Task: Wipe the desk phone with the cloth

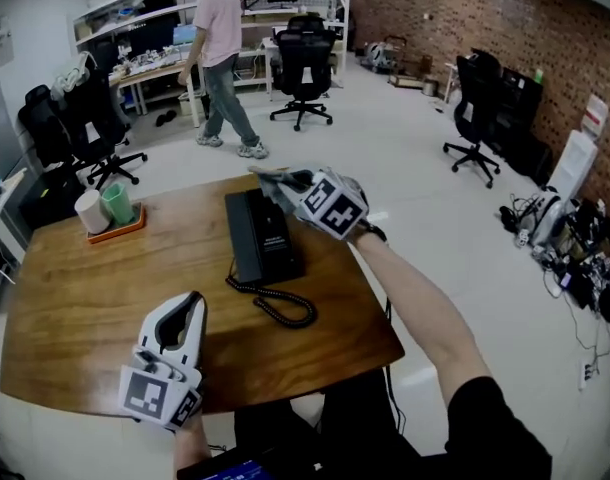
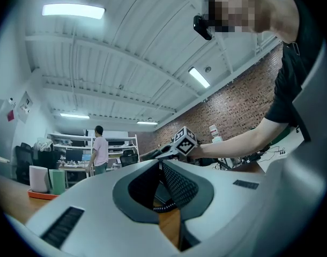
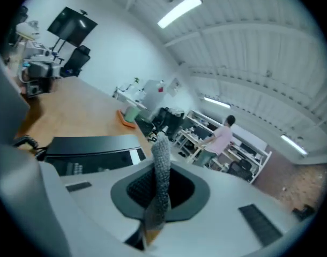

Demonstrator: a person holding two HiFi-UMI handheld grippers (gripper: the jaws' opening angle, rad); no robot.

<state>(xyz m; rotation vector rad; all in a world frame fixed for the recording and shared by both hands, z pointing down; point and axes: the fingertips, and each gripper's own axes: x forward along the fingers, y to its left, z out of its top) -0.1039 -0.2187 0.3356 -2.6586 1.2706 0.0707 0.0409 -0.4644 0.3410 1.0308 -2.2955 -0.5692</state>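
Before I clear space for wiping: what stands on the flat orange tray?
A white cylindrical container and a green cup stand side by side on the orange tray. Their contents and the tray floor beneath them are hidden.

The desk phone (image 1: 260, 233) sits on the table (image 1: 75, 298), and its coiled cord (image 1: 280, 306) lies just in front of it. A tray (image 1: 120, 230) of cups stands well to its left. The cloth (image 1: 270, 178) in my right gripper (image 1: 285, 188) is over the phone's far right corner. My left gripper (image 1: 185, 308) is in front of the phone, to the left.
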